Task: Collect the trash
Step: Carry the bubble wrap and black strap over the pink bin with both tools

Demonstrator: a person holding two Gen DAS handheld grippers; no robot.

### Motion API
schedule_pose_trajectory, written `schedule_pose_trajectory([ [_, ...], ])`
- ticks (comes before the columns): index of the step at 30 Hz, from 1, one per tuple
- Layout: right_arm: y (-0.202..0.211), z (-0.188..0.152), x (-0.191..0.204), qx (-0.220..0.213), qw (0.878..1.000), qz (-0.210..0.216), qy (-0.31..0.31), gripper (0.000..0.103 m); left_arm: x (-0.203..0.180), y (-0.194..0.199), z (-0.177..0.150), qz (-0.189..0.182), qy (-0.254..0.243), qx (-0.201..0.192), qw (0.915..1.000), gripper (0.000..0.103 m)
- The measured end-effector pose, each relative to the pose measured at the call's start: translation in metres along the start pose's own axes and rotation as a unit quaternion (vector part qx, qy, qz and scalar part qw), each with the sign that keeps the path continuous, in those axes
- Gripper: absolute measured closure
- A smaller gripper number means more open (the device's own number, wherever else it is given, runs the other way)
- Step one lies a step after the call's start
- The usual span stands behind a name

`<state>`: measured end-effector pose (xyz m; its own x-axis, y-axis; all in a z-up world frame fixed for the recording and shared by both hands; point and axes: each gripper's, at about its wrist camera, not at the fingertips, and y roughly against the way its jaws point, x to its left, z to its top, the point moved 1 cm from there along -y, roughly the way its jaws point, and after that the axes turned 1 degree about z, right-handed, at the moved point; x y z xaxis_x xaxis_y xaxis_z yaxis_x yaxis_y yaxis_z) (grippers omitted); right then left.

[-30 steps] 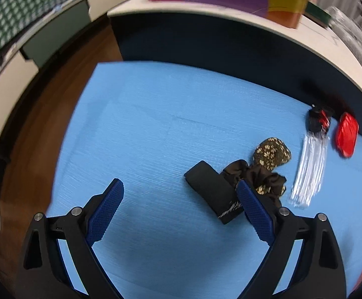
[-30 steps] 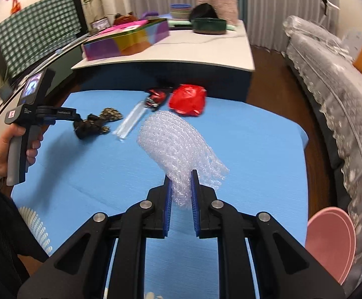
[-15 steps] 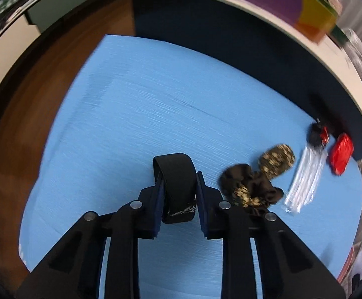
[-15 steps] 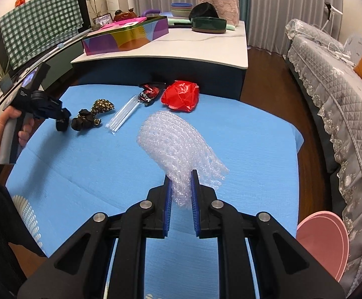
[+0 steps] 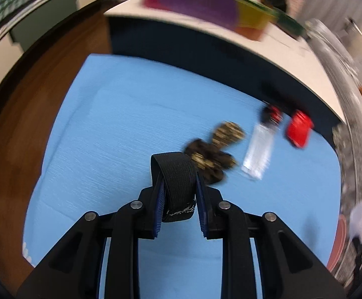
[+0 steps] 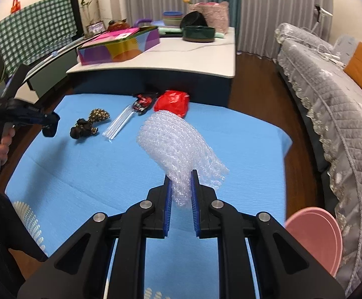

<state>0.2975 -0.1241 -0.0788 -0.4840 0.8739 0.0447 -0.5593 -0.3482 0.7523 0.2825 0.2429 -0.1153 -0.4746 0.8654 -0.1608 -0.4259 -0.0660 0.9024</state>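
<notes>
My left gripper is shut on a folded black elastic band and holds it above the blue mat. From the right wrist view the same gripper hangs at the mat's left edge with the band dangling from it. My right gripper is shut on a sheet of bubble wrap, lifted off the mat. On the mat lie a brown patterned cloth, a clear plastic sleeve, a black-and-red wrapper and a red bag.
A low white table with a colourful box and bowls stands behind the mat. A grey covered sofa runs along the right. A pink round lid sits at the mat's near right corner. A hand holds the left gripper's handle.
My left gripper closed on the black band beside the brown cloth and lifted it off the mat, moving back to the left. My right gripper kept its hold on the bubble wrap.
</notes>
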Motion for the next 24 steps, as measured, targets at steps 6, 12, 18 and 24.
schedule_pose_trajectory([
  [6, 0.047, -0.009, -0.03, -0.012, 0.999, -0.034, -0.028, 0.088, -0.066, 0.039, -0.023, -0.038, -0.095, -0.016, 0.9946, 0.08],
  [12, 0.085, -0.044, -0.083, -0.02, 0.993, -0.089, -0.076, 0.088, -0.16, 0.072, -0.062, -0.09, -0.186, -0.023, 0.9782, 0.08],
  [18, 0.11, -0.075, -0.145, -0.042, 0.977, -0.136, -0.155, 0.088, -0.279, 0.08, -0.11, -0.117, -0.286, -0.016, 0.9509, 0.08],
  [24, 0.121, -0.112, -0.205, -0.032, 0.961, -0.169, -0.218, 0.088, -0.376, 0.083, -0.159, -0.149, -0.364, -0.018, 0.9191, 0.08],
])
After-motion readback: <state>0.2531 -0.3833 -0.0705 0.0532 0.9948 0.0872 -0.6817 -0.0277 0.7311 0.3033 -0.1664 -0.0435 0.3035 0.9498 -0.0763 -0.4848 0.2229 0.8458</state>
